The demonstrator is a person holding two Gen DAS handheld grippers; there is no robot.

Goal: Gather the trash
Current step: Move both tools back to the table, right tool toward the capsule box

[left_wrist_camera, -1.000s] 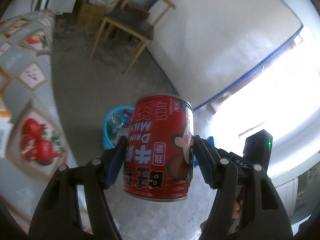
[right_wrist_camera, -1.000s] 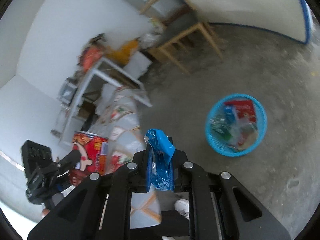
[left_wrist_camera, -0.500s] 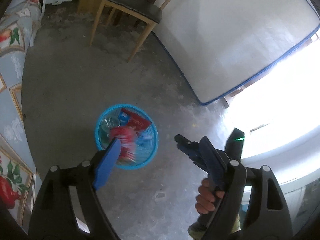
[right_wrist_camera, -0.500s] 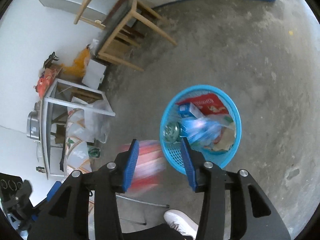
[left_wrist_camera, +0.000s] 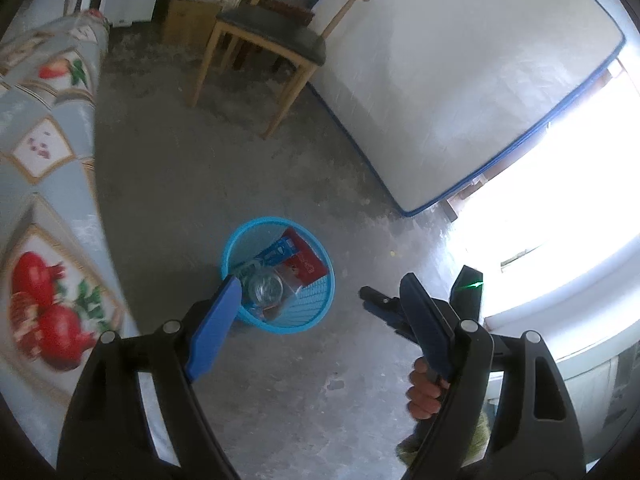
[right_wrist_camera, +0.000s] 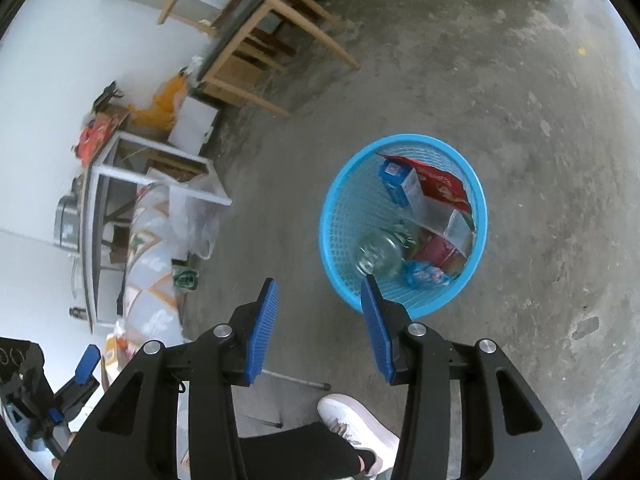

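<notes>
Left claw [left_wrist_camera: 316,320] wide open, nothing between the pads; its jaws opened within the last second. Right claw [right_wrist_camera: 320,320] partly open, empty too, jaws just been opening. A white shoe [right_wrist_camera: 356,424] sits at 6 o'clock under the right claw. Blue basket [right_wrist_camera: 340,204] on the concrete floor [right_wrist_camera: 540,120], at 1 o'clock of the right claw, holds the trash: glass jar [right_wrist_camera: 378,256], red packet [right_wrist_camera: 440,184], carton [right_wrist_camera: 400,184], blue wrapper [right_wrist_camera: 424,276]. Wooden chair [left_wrist_camera: 276,44] and mattress [left_wrist_camera: 460,72] far back, 12 to 1 o'clock.
</notes>
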